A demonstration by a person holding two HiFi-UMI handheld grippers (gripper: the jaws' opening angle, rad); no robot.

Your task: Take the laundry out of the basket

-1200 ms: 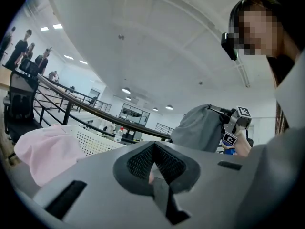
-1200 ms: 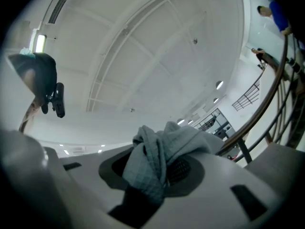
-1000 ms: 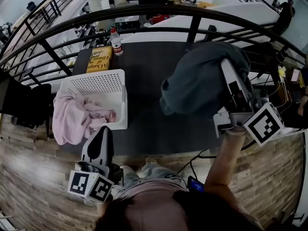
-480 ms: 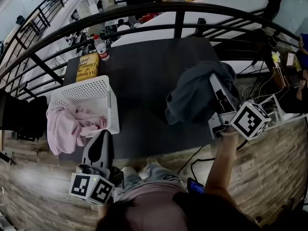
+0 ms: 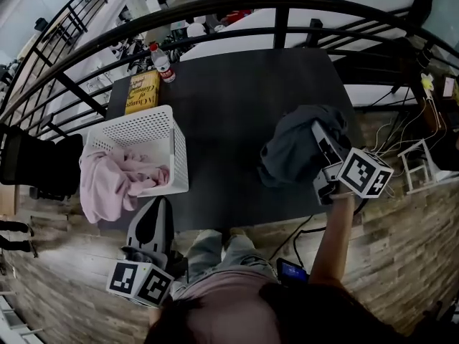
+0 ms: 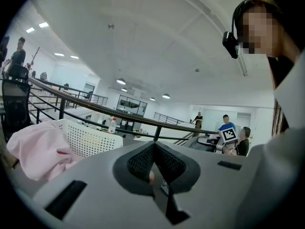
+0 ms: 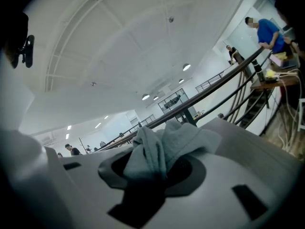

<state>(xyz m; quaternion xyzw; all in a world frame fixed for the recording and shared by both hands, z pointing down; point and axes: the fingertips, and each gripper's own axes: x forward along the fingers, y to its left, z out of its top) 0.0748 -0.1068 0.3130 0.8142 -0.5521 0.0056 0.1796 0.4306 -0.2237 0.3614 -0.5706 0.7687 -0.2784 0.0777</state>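
A white perforated basket (image 5: 136,120) stands at the left of the dark table (image 5: 229,106). Pink laundry (image 5: 115,181) spills over its near-left rim. My right gripper (image 5: 319,131) is shut on a grey-blue garment (image 5: 294,153), bunched low over the table's right side. In the right gripper view the grey-blue garment (image 7: 162,144) fills the jaws of the right gripper (image 7: 152,168). My left gripper (image 5: 156,210) hangs by the table's front edge, just near of the basket, shut and holding nothing. From the left gripper (image 6: 152,151), the basket (image 6: 86,137) and pink laundry (image 6: 38,147) lie ahead to the left.
A yellow box (image 5: 143,92) and a plastic bottle (image 5: 162,61) sit behind the basket at the table's far left. A black railing (image 5: 280,27) curves round the far side. A black chair (image 5: 36,163) stands left of the table. Cables lie on the floor at right.
My right gripper has come down and nearer with the grey-blue garment, which now hangs lower and more bunched over the table. The left gripper has hardly moved.
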